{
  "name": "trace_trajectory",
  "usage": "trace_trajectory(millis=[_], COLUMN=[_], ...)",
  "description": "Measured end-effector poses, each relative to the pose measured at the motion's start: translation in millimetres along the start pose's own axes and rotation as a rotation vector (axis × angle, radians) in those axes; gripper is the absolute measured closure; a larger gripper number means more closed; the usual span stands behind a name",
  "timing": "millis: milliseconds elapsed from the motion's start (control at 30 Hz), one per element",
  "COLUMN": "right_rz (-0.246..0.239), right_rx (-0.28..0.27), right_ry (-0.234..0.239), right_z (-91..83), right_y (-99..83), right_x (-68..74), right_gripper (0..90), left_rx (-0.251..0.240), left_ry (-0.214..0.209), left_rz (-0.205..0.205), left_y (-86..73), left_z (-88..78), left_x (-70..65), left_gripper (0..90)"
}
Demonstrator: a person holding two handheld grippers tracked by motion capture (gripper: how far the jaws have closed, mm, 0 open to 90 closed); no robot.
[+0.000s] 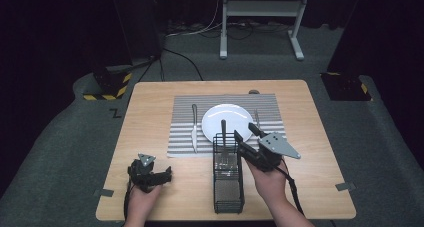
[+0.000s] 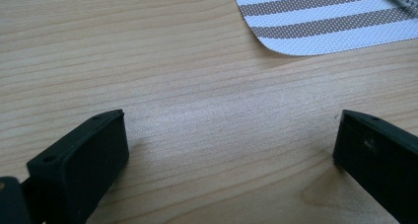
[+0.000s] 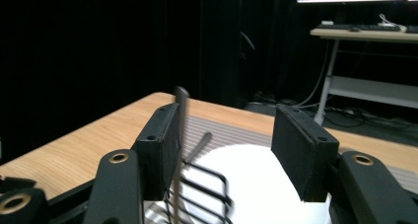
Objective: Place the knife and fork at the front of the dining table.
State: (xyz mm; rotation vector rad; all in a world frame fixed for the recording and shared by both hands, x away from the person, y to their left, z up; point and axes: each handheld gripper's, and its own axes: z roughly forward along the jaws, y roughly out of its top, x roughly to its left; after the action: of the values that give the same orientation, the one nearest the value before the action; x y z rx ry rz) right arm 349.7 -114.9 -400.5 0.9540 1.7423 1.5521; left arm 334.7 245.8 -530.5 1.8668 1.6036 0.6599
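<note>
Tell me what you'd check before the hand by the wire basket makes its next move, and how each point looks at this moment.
1. Right gripper open with nothing pinched: ok, the jaws stand apart.
2. Utensil handle free of the jaws: cannot tell, it is blurred and runs close along one jaw.
3. Wire basket upright on the table: ok.
4. Plate bare and centred on the striped mat: ok.
5. Knife left of the plate and fork right of it, both on the mat: ok.
6. Left gripper out of the way: ok, open and low over bare wood.
</note>
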Motion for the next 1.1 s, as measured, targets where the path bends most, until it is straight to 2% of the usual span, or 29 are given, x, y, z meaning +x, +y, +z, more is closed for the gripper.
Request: trace_trajectory(millis=[67, 167, 333, 500, 567, 633, 700, 767, 867, 933, 967, 1033, 1100], right_rz=[-0.004, -0.037, -0.076, -0.074, -0.061, -0.056, -0.064, -0.069, -0.028, -0.025, -0.037, -0.052, -0.034], right_rx=[0.002, 0.006, 0.065, 0.125, 0.14, 0.143, 0.14, 0.131, 0.104, 0.073, 0.062, 0.037, 0.013], right_ry=[0.015, 0.027, 0.036, 0.042, 0.06, 0.086, 0.096, 0.117, 0.178, 0.188, 0.178, 0.186, 0.198], right_z=[6.0, 16.5, 39.2, 54.7, 57.5, 58.5, 57.5, 55.1, 49.8, 45.3, 42.2, 37.6, 32.4], right_y=[5.3, 9.9, 8.4, 3.7, 3.5, 3.3, 3.2, 3.2, 1.5, 1.4, 2.2, 4.5, 7.8], right_x=[5.9, 14.3, 22.0, 19.0, 15.8, 13.7, 14.5, 14.7, 11.5, 10.5, 11.7, 11.7, 11.4], right_gripper=[45.6, 46.8, 54.0, 65.0, 66.8, 73.1, 79.8, 81.6, 86.0, 87.0, 87.1, 87.1, 87.1], left_rx=[0.0, 0.0, 0.0, -0.002, -0.002, -0.003, -0.002, -0.002, 0.0, -0.002, -0.003, 0.001, 0.0], left_ry=[0.0, -0.003, -0.004, -0.004, -0.004, -0.004, -0.003, -0.003, -0.002, -0.002, -0.002, -0.002, -0.002], left_rz=[0.0, 0.002, 0.002, 0.0, -0.001, -0.001, -0.001, -0.001, 0.002, -0.001, -0.001, 0.003, 0.002], left_y=[0.0, 0.1, 0.1, -0.1, -0.1, -0.1, -0.2, -0.2, -0.1, -0.2, -0.2, -0.1, -0.1], left_z=[0.0, 0.1, 0.1, 0.1, 0.1, 0.1, 0.1, 0.0, -0.1, 0.0, 0.1, -0.1, -0.1], left_x=[0.0, 0.3, 0.3, 0.2, 0.2, 0.2, 0.1, 0.1, 0.3, 0.1, 0.1, 0.3, 0.3], left_gripper=[0.4, 0.3, 0.3, 0.4, 0.4, 0.4, 0.4, 0.4, 0.4, 0.4, 0.4, 0.4, 0.4])
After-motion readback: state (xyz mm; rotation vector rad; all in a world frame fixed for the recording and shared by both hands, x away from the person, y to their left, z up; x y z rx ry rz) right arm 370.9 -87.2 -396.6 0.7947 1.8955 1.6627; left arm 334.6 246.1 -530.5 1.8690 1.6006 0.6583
